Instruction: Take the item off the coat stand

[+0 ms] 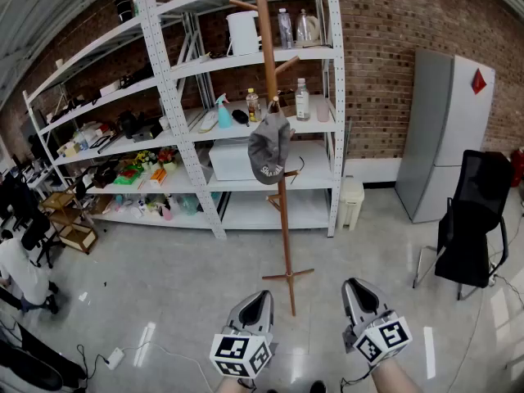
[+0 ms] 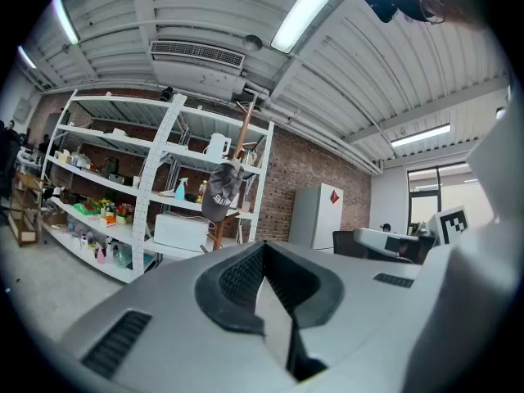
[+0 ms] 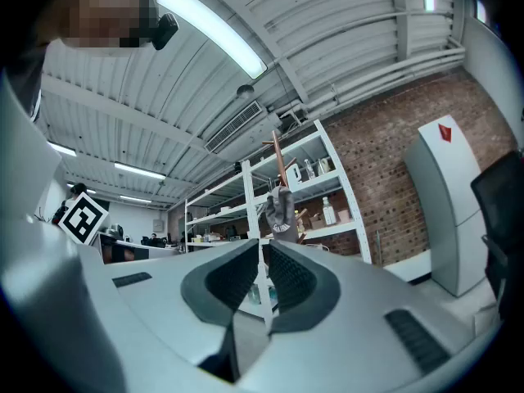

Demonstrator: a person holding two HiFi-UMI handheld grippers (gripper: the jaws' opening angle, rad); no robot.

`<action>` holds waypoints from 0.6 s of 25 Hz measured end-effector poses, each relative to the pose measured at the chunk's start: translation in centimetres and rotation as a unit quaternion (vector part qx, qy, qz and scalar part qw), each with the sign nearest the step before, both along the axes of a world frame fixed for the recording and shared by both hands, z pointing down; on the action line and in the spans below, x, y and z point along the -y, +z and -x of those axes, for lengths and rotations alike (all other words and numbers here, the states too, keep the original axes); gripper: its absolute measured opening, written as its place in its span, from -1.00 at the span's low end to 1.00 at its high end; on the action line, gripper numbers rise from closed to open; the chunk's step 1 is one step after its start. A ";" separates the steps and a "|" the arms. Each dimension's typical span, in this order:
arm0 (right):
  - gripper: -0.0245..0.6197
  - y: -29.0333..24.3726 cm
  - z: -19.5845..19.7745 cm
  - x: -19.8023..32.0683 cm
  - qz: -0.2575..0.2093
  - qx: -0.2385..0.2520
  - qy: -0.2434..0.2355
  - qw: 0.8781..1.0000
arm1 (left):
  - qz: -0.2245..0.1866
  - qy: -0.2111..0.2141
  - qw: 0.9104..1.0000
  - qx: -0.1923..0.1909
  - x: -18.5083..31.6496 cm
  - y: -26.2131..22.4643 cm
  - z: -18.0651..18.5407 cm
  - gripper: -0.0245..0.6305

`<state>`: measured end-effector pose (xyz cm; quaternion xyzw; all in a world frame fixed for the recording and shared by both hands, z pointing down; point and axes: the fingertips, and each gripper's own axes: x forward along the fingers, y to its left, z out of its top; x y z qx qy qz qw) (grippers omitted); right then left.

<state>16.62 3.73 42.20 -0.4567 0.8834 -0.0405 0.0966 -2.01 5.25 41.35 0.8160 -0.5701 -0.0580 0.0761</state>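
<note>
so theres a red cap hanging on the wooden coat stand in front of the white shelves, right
Not red: the cap is grey. It does hang on the wooden coat stand in front of the white shelves, as the head view shows.

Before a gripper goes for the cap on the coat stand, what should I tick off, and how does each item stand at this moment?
1. Cap hanging on the coat stand: ok.
2. Floor between the grippers and the stand free of things: ok.
3. Left gripper jaws apart for a grasp: not ok; they are together with nothing between them.
4. Right gripper jaws apart: not ok; they are together and empty.
5. Grippers up at the cap: not ok; both are low and well short of the stand.
6. How the cap is caught on its peg: cannot tell.
</note>
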 end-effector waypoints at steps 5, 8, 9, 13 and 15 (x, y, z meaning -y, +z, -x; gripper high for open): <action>-0.79 0.3 -2.0 1.2 0.005 0.001 -0.005 1.000 | 0.002 -0.007 1.000 0.003 0.7 0.2 -1.9 -0.91; -0.79 0.2 -3.0 2.0 0.002 0.002 -0.012 1.000 | 0.000 -0.015 1.000 0.005 1.0 0.0 -2.9 -0.91; -0.79 0.1 -3.3 2.3 0.001 0.002 -0.015 1.000 | -0.002 -0.018 1.000 0.006 1.1 -0.1 -3.2 -0.91; -0.79 0.4 -4.1 3.4 0.001 0.007 -0.025 1.000 | 0.001 -0.035 0.999 0.013 1.0 0.5 -3.7 -0.91; -0.79 0.7 -4.3 3.7 0.002 0.004 -0.031 1.000 | 0.006 -0.044 0.999 0.017 0.9 0.9 -3.7 -0.91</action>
